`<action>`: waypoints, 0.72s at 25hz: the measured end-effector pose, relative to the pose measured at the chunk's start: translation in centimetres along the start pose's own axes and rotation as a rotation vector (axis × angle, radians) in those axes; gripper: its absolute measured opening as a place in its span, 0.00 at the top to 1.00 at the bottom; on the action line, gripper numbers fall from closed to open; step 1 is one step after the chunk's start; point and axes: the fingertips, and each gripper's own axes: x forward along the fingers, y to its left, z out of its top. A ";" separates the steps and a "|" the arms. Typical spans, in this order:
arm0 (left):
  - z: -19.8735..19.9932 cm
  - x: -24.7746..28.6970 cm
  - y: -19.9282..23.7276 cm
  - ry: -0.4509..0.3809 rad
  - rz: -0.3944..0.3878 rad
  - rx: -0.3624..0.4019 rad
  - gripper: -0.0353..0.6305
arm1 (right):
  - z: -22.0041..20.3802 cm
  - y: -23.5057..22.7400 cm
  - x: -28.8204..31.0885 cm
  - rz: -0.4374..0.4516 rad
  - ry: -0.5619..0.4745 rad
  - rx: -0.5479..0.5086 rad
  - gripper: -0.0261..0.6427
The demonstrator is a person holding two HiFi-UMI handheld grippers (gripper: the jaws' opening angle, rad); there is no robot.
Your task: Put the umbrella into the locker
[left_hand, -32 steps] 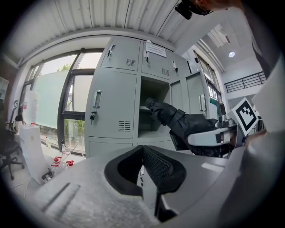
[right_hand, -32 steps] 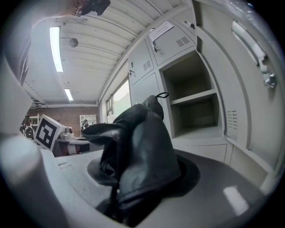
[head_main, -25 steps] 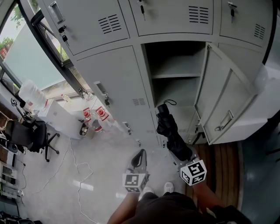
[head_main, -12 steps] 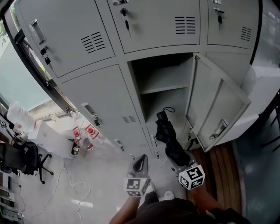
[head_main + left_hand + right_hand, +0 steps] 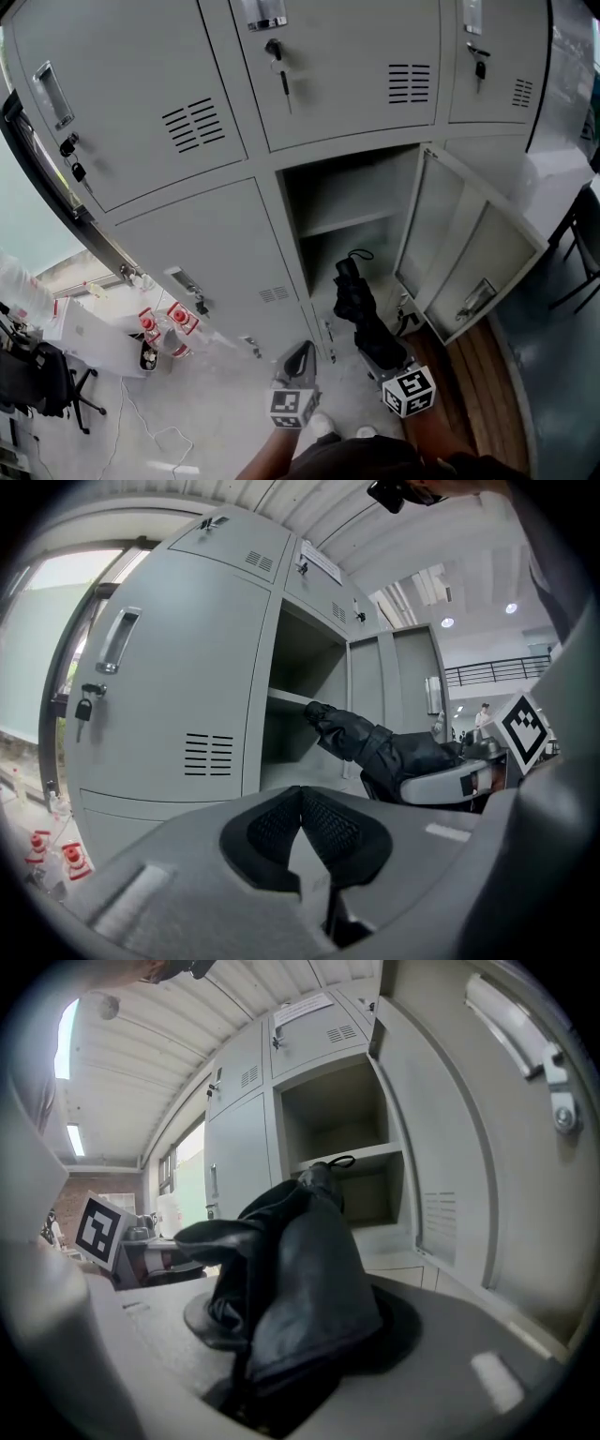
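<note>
A folded black umbrella (image 5: 359, 307) with a wrist loop at its tip sticks out of my right gripper (image 5: 382, 354), which is shut on its lower end. Its tip points at the open locker (image 5: 349, 223), just in front of the space under the shelf. The right gripper view shows the umbrella (image 5: 292, 1258) filling the jaws and aimed at the open compartment (image 5: 349, 1152). My left gripper (image 5: 301, 350) hovers to the left of it, shut and holding nothing. In the left gripper view the gripper (image 5: 301, 803) has its pads touching, and the umbrella (image 5: 375, 747) crosses from the right.
The locker door (image 5: 452, 255) swings out to the right of the opening. Closed locker doors with keys (image 5: 277, 52) surround it. On the floor at left stand red-capped bottles (image 5: 159, 323), a white box (image 5: 92, 330) and an office chair (image 5: 36, 382). Wooden flooring (image 5: 473, 367) lies at right.
Both grippers and the umbrella have moved closer to the lockers. The open compartment now looks larger and sits right behind the umbrella's tip. The grip has not changed.
</note>
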 end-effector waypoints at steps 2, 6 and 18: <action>0.0 0.6 0.8 0.000 -0.020 0.000 0.94 | 0.1 0.0 0.8 -0.020 0.001 0.005 0.60; 0.4 1.6 2.1 -0.009 -0.062 0.017 0.94 | 0.7 -0.1 2.4 -0.066 0.000 0.001 0.60; 0.5 3.7 4.1 -0.015 -0.105 0.019 0.94 | 1.3 -1.9 5.3 -0.151 0.032 -0.019 0.60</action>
